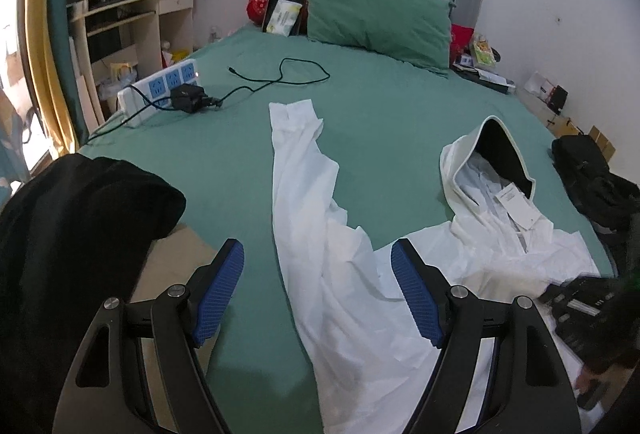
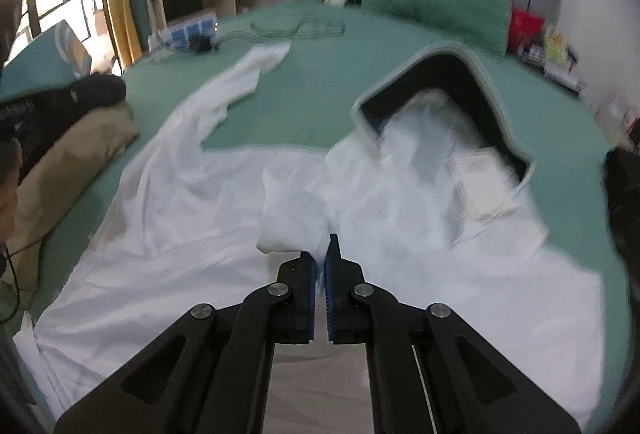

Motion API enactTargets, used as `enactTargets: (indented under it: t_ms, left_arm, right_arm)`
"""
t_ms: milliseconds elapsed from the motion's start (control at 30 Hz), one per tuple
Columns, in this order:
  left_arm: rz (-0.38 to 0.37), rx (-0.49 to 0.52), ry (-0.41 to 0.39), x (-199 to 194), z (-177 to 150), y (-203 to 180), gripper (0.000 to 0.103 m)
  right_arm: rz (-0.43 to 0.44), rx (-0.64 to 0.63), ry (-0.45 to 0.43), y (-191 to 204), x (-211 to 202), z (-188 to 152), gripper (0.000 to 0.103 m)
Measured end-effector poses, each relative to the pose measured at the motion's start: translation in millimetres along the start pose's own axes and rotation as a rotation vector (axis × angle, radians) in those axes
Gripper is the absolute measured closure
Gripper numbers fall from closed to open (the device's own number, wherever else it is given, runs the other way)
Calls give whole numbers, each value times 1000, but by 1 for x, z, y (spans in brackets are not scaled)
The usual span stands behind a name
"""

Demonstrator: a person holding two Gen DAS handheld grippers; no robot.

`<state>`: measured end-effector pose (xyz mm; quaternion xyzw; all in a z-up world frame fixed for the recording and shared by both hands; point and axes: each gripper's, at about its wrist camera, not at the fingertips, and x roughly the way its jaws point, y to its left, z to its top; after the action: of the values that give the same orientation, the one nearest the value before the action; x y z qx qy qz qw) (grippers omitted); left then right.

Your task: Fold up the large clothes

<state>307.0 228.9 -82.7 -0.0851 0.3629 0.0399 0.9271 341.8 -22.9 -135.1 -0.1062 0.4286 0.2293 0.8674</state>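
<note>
A white hooded jacket (image 1: 344, 298) lies spread on the green bed sheet (image 1: 224, 162). One sleeve (image 1: 298, 150) stretches toward the headboard. Its hood (image 1: 500, 154) with dark lining lies open at the right, a paper tag inside. My left gripper (image 1: 318, 266) is open and empty, hovering above the sleeve's base. In the right wrist view the jacket (image 2: 180, 218) fills the foreground, with its hood (image 2: 448, 90) at the upper right. My right gripper (image 2: 321, 258) is shut on a bunched fold of the jacket's white cloth (image 2: 292, 222) near its middle.
A black garment (image 1: 76, 234) on a tan cushion (image 2: 68, 162) lies at the bed's left edge. A power strip (image 1: 160, 90), charger and cable (image 1: 280, 74) lie on the sheet behind. Green pillow (image 1: 376, 18) at the headboard. Black bags (image 1: 592, 170) at the right edge.
</note>
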Motion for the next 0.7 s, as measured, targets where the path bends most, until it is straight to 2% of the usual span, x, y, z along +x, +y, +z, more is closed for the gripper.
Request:
enactTargets:
  t_ms: [67, 133, 167, 233, 333, 400, 467, 533, 600, 700]
  left_arm:
    - [17, -8, -1, 1, 2, 6, 24]
    - [13, -20, -5, 1, 5, 13, 24]
    - [19, -32, -17, 0, 7, 18, 24]
    - [26, -51, -18, -2, 10, 26, 24]
    - [20, -88, -32, -6, 16, 42, 24]
    - [21, -110, -51, -10, 19, 53, 24]
    - [46, -137, -56, -12, 23, 65, 24]
    - [37, -175, -64, -15, 26, 77, 24]
    - [48, -208, -73, -17, 27, 90, 24]
    - [74, -239, -85, -18, 29, 109, 24]
  right_arm:
    - [34, 31, 72, -1, 15, -9, 98]
    - [61, 50, 154, 1, 29, -14, 86]
    - [48, 54, 140, 3, 27, -13, 81]
    - [24, 48, 88, 7, 16, -3, 54]
    - [-15, -7, -48, 25, -7, 32, 29]
    - [9, -43, -94, 39, -6, 60, 28]
    - [47, -68, -109, 54, 7, 89, 28]
    - [101, -61, -111, 66, 26, 115, 28]
    - [172, -53, -100, 81, 54, 139, 28]
    - [225, -37, -44, 101, 104, 165, 28]
